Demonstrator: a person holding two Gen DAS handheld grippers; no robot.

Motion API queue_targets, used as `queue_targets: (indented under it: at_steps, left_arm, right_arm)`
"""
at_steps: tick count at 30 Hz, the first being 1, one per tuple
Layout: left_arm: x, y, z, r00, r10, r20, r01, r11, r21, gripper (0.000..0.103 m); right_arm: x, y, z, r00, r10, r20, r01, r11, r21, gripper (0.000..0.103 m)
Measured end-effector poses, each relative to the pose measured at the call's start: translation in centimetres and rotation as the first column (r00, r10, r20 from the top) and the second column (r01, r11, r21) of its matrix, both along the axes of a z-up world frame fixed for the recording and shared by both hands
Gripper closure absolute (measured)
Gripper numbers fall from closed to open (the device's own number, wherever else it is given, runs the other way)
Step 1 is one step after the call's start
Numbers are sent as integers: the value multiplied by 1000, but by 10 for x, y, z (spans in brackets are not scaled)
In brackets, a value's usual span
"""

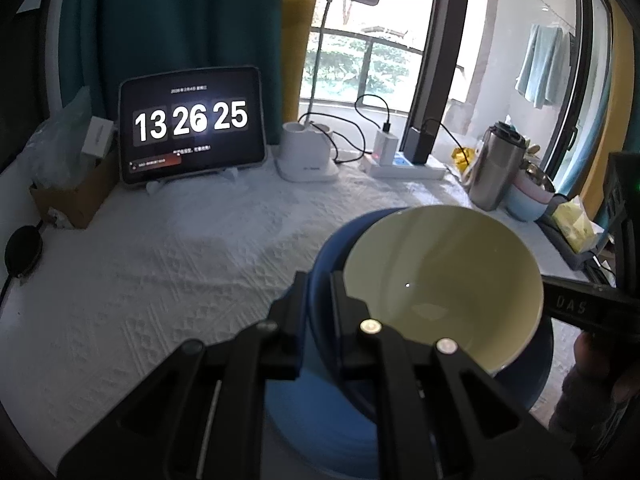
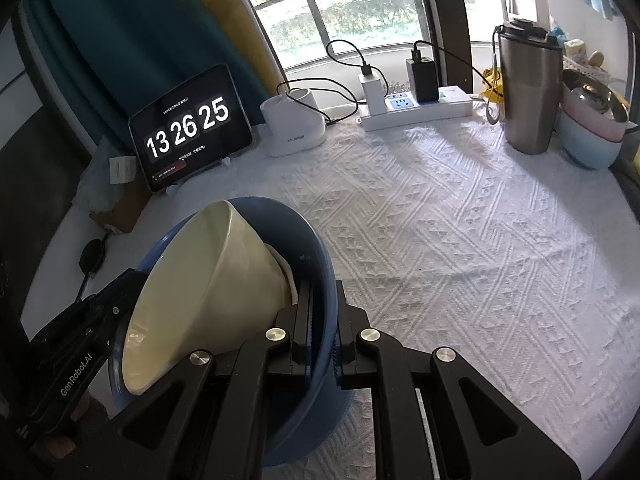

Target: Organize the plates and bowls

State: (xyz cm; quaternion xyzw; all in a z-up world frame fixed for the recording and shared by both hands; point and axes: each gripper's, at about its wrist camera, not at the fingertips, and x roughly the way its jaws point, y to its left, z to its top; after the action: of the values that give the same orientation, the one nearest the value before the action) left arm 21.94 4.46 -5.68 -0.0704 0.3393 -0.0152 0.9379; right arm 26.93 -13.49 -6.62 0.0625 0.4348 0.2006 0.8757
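A blue bowl (image 1: 320,404) stands on the white tablecloth, with a cream bowl (image 1: 444,280) tilted inside it. My left gripper (image 1: 320,300) is shut on the blue bowl's near rim. In the right wrist view the cream bowl (image 2: 208,280) leans on its side in the blue bowl (image 2: 304,248), opening toward the left gripper (image 2: 120,300). My right gripper (image 2: 322,304) is shut on the blue bowl's right rim. The right gripper's finger (image 1: 580,308) shows at the right edge of the left wrist view.
A tablet clock (image 2: 188,128), a white lamp base (image 2: 294,128) and a power strip (image 2: 416,108) line the back. A steel tumbler (image 2: 528,88) and stacked pink and blue bowls (image 2: 592,132) stand at the back right. A cardboard box (image 1: 68,196) sits at the left.
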Motion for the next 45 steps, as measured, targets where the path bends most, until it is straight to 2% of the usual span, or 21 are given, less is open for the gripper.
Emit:
queue_targets:
  at_steps: [27, 32, 35, 37, 45]
  left_arm:
    - [-1, -3, -3, 1000, 28, 5, -28, 998, 62, 90]
    - [-4, -5, -1, 999, 38, 12, -39, 997, 69, 89]
    - [-7, -6, 1, 999, 48, 16, -49, 996, 75, 88]
    - [-8, -7, 2, 998, 57, 18, -58, 995, 81, 87]
    - [-19, -9, 7, 998, 58, 33, -61, 994, 89, 82]
  right_arm:
    - [6, -3, -7, 999, 11, -31, -10, 999, 31, 92]
    - [4, -5, -7, 1000, 3, -19, -2, 1000, 19, 85]
    - [1, -8, -3, 1000, -13, 15, 13, 1000, 0, 77]
    - [-1, -11, 0, 999, -19, 34, 19, 1000, -3, 66]
    - [-9, -19, 8, 997, -29, 66, 30, 999, -15, 64]
